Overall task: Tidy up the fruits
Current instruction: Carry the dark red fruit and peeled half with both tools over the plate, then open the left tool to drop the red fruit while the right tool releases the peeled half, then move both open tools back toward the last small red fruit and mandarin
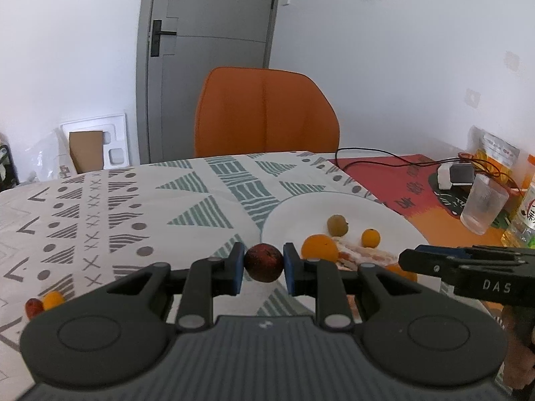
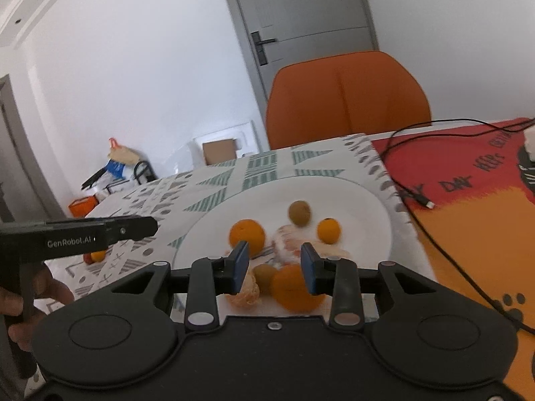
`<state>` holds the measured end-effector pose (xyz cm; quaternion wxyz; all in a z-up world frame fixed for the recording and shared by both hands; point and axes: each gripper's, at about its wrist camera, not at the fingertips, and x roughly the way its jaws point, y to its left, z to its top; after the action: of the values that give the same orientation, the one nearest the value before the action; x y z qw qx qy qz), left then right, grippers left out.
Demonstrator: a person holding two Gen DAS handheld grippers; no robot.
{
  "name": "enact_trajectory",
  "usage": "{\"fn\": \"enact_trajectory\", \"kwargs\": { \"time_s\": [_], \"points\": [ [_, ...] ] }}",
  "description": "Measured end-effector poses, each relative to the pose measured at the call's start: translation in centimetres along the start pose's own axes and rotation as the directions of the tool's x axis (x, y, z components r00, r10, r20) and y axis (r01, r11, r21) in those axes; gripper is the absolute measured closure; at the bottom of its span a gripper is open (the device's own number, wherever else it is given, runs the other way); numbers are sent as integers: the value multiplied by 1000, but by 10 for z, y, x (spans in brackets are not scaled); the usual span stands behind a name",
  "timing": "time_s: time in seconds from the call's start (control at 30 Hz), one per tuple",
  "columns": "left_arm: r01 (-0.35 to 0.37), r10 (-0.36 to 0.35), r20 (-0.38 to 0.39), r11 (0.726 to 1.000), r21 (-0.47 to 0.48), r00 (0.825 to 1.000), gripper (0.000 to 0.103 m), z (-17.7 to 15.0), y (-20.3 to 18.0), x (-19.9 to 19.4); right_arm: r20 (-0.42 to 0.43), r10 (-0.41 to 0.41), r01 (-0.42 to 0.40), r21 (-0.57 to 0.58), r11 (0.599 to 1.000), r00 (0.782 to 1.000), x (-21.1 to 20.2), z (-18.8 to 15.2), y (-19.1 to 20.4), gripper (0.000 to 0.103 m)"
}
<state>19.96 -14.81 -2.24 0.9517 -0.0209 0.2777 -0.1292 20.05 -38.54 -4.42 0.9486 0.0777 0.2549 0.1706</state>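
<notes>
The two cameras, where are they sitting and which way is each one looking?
Left wrist view: sits on the left gripper, looking along its fingers, which pinch a dark red fruit, across the patterned tablecloth toward the orange chair.
Right wrist view: sits on the right gripper, open above the white plate of oranges; a hand shows at left.
Shared: plate, chair, grey door, and each view shows the other gripper.

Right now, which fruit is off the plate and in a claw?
The dark red fruit, pinched in the left claw above the cloth. The oranges and the brown fruit all lie on the plate.
</notes>
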Motion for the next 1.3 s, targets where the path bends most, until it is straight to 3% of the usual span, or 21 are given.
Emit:
{"fn": "enact_trajectory", "kwargs": {
  "time_s": [0.37,0.6,0.77,0.8,0.9,0.97,1.03,1.13,1.3],
  "points": [
    [40,-39,-8,999,25,999,80,8,-15,17,2,-17,17,24,1000,1000,1,-2,-2,69],
    [29,-28,-7,999,45,1000,76,13,-14,13,11,-15,14,34,999,1000,2,-3,0,67],
    [-10,9,17,999,46,1000,50,12,-7,0,11,-3,3,29,1000,1000,3,-1,5,67],
    [-19,18,20,999,45,1000,49,12,-4,-2,10,1,-1,27,1000,1000,4,-1,7,66],
    [-41,40,19,998,37,999,40,12,5,-8,10,8,-8,20,1000,1000,7,1,15,59],
    [-69,69,19,997,22,997,25,12,12,-12,11,14,-14,11,1000,1000,8,2,22,56],
    [-99,99,37,995,7,994,19,12,20,-18,13,18,-18,4,1000,1000,9,3,27,52],
    [-126,126,50,992,-4,991,17,11,30,-24,22,16,-16,-7,1000,1000,10,4,35,38],
    [-148,149,44,989,-28,988,14,9,47,-32,17,27,-27,-19,999,999,14,6,47,26]
  ]
}}
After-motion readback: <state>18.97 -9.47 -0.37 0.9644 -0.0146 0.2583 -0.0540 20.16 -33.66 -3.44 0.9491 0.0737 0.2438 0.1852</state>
